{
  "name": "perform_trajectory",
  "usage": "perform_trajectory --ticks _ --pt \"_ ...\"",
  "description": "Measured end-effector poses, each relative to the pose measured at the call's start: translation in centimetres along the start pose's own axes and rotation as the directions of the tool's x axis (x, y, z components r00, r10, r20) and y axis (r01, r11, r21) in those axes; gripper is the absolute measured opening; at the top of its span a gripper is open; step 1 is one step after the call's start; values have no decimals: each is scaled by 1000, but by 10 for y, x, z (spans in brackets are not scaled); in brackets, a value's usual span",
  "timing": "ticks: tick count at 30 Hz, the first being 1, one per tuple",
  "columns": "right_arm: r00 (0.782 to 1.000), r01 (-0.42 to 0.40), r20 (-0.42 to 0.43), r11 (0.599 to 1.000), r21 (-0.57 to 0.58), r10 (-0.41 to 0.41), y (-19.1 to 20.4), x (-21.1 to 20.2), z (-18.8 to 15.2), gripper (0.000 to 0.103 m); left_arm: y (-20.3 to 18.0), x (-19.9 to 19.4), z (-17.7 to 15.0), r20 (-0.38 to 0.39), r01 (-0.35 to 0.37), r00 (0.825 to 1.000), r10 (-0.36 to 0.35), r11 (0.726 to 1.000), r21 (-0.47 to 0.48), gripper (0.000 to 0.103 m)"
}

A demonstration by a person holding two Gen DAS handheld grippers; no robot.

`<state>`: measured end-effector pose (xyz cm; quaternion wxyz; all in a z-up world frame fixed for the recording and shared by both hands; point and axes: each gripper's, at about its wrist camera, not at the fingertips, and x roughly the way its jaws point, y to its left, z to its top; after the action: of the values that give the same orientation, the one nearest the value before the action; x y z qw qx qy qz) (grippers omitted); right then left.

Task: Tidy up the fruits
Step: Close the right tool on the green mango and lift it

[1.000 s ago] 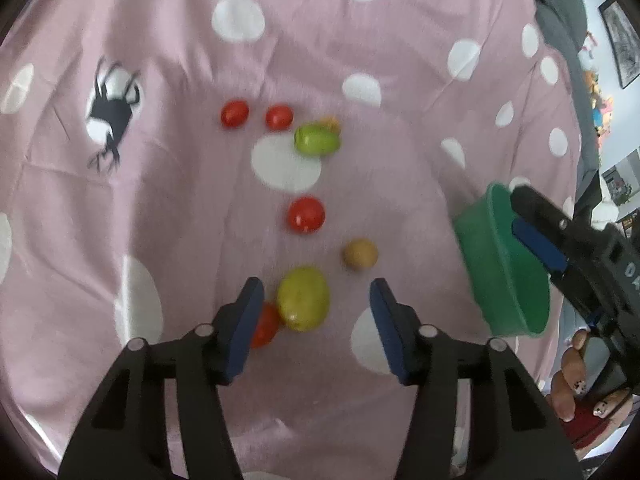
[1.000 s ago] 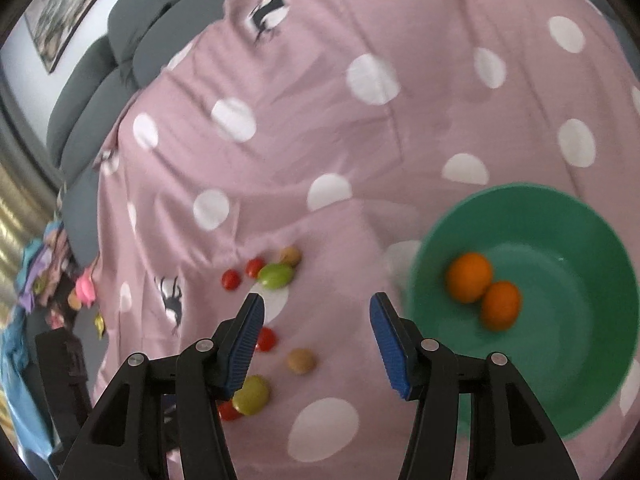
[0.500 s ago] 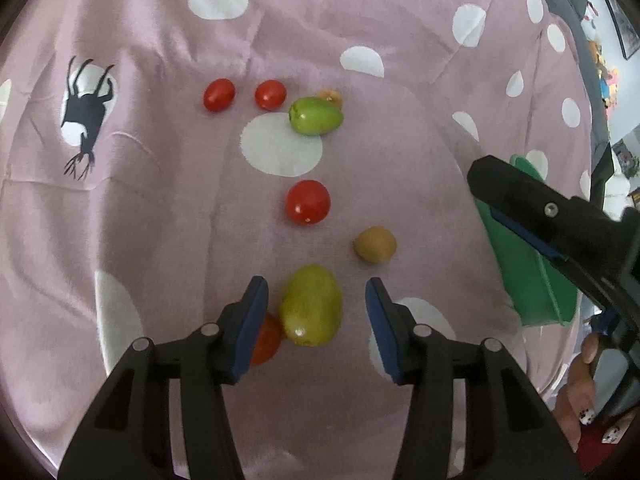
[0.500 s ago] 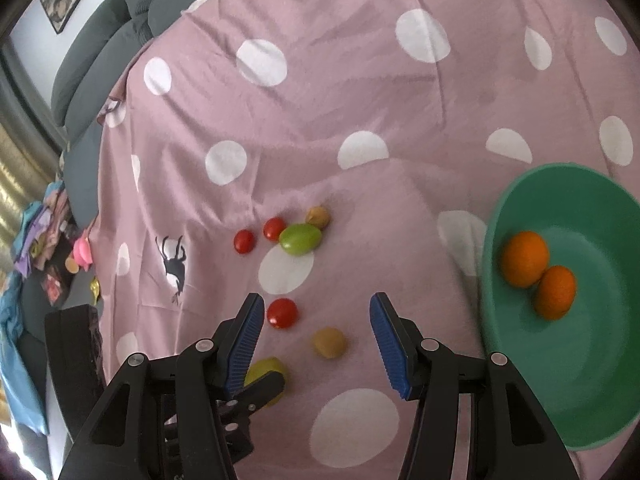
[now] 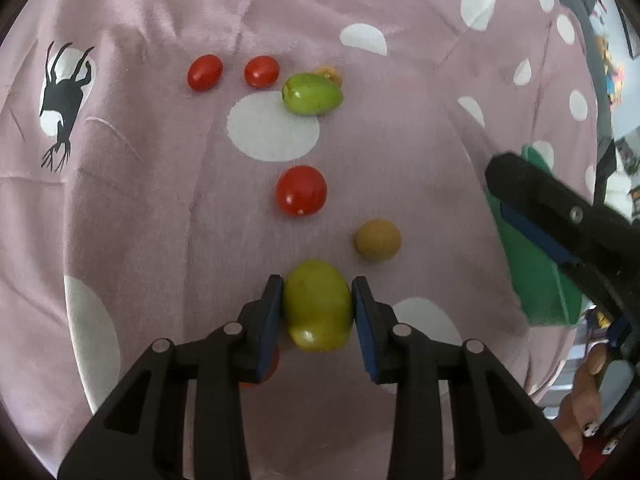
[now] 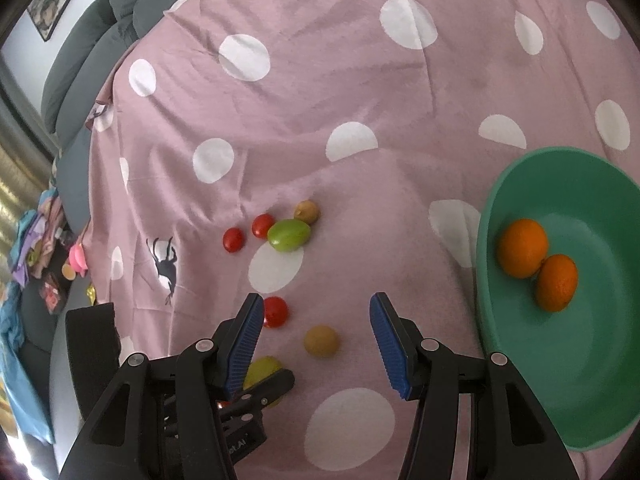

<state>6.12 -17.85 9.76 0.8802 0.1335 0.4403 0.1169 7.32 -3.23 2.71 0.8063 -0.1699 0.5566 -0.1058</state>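
My left gripper (image 5: 318,306) is shut on a yellow-green fruit (image 5: 318,304) that rests on the pink dotted cloth (image 5: 160,200); the fruit also shows in the right wrist view (image 6: 262,368). A red tomato (image 5: 301,191) and a small brown fruit (image 5: 377,239) lie just beyond it. Farther off lie a green fruit (image 5: 312,93), two small tomatoes (image 5: 205,72) and another brown fruit (image 5: 330,73). My right gripper (image 6: 316,332) is open and empty, above the brown fruit (image 6: 321,341). A green bowl (image 6: 600,400) at the right holds two oranges (image 6: 522,247).
A red fruit (image 5: 272,364) is partly hidden under my left gripper's left finger. Grey sofa cushions (image 6: 92,60) lie beyond the cloth's far left edge. Toys and clutter (image 6: 44,248) sit at the left.
My left gripper has closed its fingers onto the yellow-green fruit. My right gripper has moved left and lower, so the bowl sits farther right in its view.
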Motion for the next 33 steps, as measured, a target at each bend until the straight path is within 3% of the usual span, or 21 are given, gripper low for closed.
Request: perform_trajectory --ticks 5,10,13,19,22,25,31,32,33 --pt "1000 -16 -11 1000 11 17 0 5 2 56 14 -12 11 52 38 998 -34 997 -71 34" --pt "999 -39 -21 999 3 39 7 17 9 56 20 -25 34 153 -29 987 40 997 -71 34" --pt "999 -45 -28 999 8 45 16 36 23 56 32 -24 51 185 9 983 15 991 -131 34" --pt "998 -28 -60 998 53 32 25 89 50 56 44 -29 81 261 -13 964 58 985 -172 34" --pt "995 -1 -98 999 36 5 28 112 55 56 59 -28 82 255 24 966 30 978 -207 34" --pt "994 4 -114 1000 19 -2 31 125 55 56 68 -30 80 260 -13 963 76 971 -239 34" --pt "992 34 -119 999 -32 -37 41 140 51 56 81 -40 77 272 -6 959 80 964 -264 34" --pt "993 44 -112 998 -40 -48 43 140 50 55 80 -41 76 275 -10 958 85 964 -265 34" --pt "993 51 -108 998 -45 -56 43 141 51 47 80 -42 75 277 -11 957 87 965 -264 34"
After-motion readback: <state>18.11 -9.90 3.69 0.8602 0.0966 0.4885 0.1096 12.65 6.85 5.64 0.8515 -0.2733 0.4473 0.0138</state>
